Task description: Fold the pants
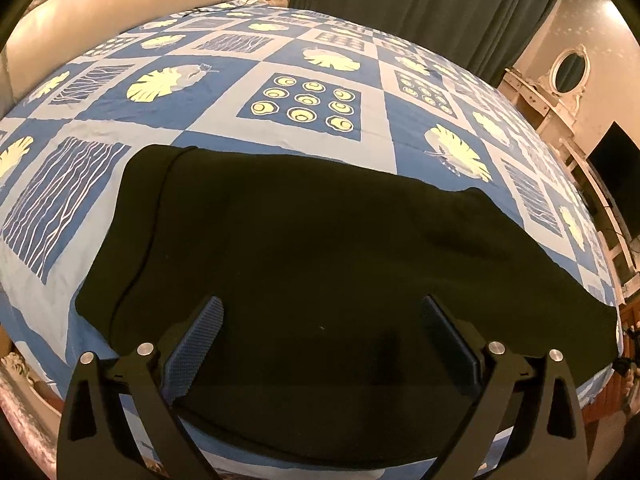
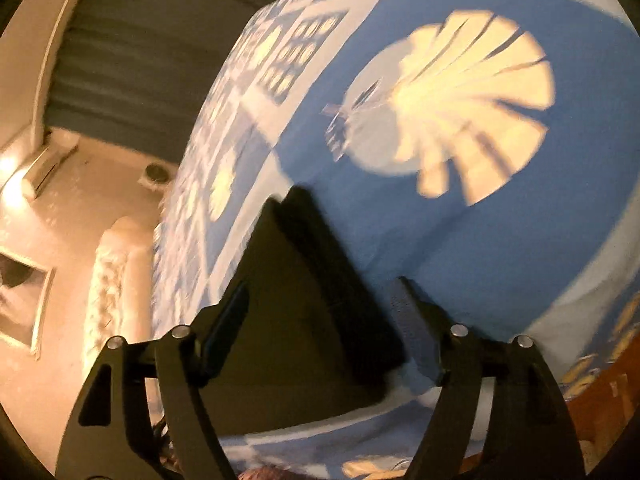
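Observation:
Black pants (image 1: 312,248) lie flat across the near part of a bed covered by a blue patterned sheet (image 1: 304,60). My left gripper (image 1: 320,312) hovers over the pants near their front edge, jaws wide open and empty. In the right wrist view, tilted and blurred, one end of the pants (image 2: 296,304) lies between the fingers of my right gripper (image 2: 320,300), which is open and holds nothing. The sheet (image 2: 480,240) lies beyond it.
A cream padded headboard (image 1: 100,12) stands at the far left. Dark curtains (image 1: 420,4) hang behind the bed. A white dresser with an oval mirror (image 1: 568,70) and a dark screen (image 1: 616,176) stand to the right. The bed's edge runs close below my left gripper.

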